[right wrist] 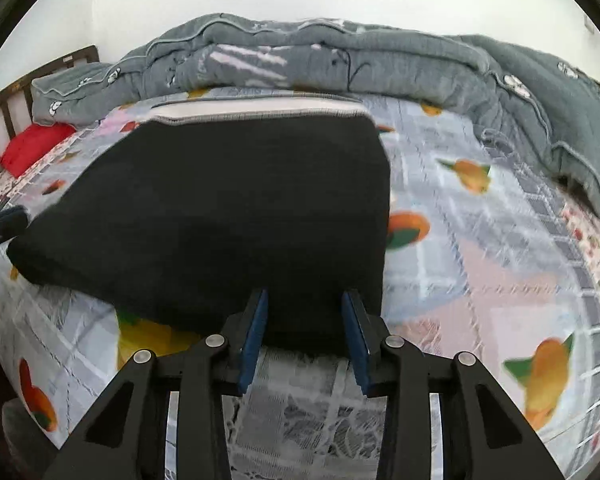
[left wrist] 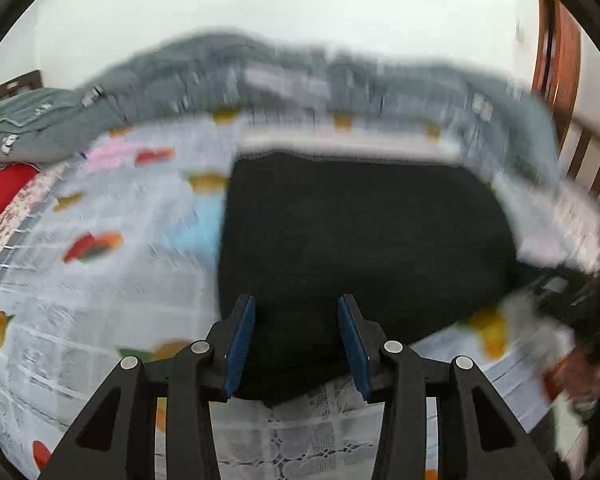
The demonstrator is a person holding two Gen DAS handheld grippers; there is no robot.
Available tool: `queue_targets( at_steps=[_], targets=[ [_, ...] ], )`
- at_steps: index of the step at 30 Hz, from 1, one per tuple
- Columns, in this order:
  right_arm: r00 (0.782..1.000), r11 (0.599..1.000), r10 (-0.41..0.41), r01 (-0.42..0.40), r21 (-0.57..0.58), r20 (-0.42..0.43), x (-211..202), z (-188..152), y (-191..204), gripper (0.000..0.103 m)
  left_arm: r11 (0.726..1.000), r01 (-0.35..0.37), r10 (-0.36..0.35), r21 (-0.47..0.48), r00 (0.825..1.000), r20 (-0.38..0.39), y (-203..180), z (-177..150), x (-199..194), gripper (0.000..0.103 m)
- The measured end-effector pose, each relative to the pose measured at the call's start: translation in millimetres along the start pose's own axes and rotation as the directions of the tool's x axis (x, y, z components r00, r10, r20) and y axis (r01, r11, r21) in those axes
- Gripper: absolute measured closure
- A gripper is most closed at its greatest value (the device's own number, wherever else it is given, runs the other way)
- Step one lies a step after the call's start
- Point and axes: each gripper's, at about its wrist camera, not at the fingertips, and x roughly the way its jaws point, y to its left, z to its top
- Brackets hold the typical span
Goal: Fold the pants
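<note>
Black pants [left wrist: 360, 240] lie folded into a thick rectangle on the fruit-print bed sheet [left wrist: 100, 280], with a white band along the far edge. They also show in the right wrist view [right wrist: 220, 208]. My left gripper [left wrist: 296, 308] is open, its blue pads over the near left corner of the pants. My right gripper [right wrist: 304, 300] is open over the near right corner of the pants. Neither holds cloth. The left wrist view is blurred by motion. The other gripper shows at the right edge [left wrist: 568, 292] and at the left edge [right wrist: 0, 224].
A grey quilt [right wrist: 340, 64] is bunched along the far side of the bed. A red pillow [right wrist: 32, 148] lies at the far left by the wooden headboard [right wrist: 4, 112]. A wooden bed rail [left wrist: 556, 60] stands at the right. The sheet [right wrist: 480, 240] spreads right of the pants.
</note>
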Motion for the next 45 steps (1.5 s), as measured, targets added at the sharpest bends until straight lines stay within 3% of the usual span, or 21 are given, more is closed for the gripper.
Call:
queue_targets(
  at_steps=[3, 8, 17, 27, 34, 36, 45],
  targets=[
    [0.998, 0.998, 0.059, -0.059, 0.001, -0.034, -4.2, 5.7, -9.7, 0.065, 0.995, -0.041, 0.038, 0.088, 0.999, 0.030, -15.0, -12.8, 4.8, 0.061],
    [0.996, 0.995, 0.084, -0.085, 0.051, 0.011, -6.8, 31.1, -32.3, 0.065, 0.996, 0.083, -0.083, -0.029, 0.996, 0.023, 9.0, 3.9, -6.8, 0.059],
    [0.998, 0.998, 0.027, -0.029, 0.049, 0.051, 22.4, 97.5, -39.5, 0.065, 1.000, -0.026, 0.026, -0.010, 0.999, 0.043, 10.8, 67.8, 9.1, 0.059],
    [0.999, 0.999, 0.008, -0.010, 0.040, 0.051, 65.6, 146.0, -31.5, 0.065, 1.000, -0.023, 0.022, 0.014, 0.999, 0.050, 1.6, 129.3, 61.1, 0.058],
    [0.999, 0.999, -0.045, 0.045, -0.011, 0.017, 106.0, 153.1, -16.6, 0.064, 0.998, -0.050, 0.049, -0.029, 0.999, -0.018, 10.3, 148.8, 115.3, 0.057],
    [0.998, 0.998, -0.054, 0.054, -0.026, 0.022, 108.7, 153.2, -13.7, 0.063, 0.998, -0.067, 0.066, -0.020, 0.997, -0.047, 11.5, 145.5, 131.0, 0.047],
    [1.000, 1.000, -0.019, 0.019, -0.002, 0.010, 116.6, 157.1, -18.5, 0.063, 0.999, -0.042, 0.040, -0.036, 0.998, -0.042, 17.7, 146.6, 137.3, 0.038]
  ],
)
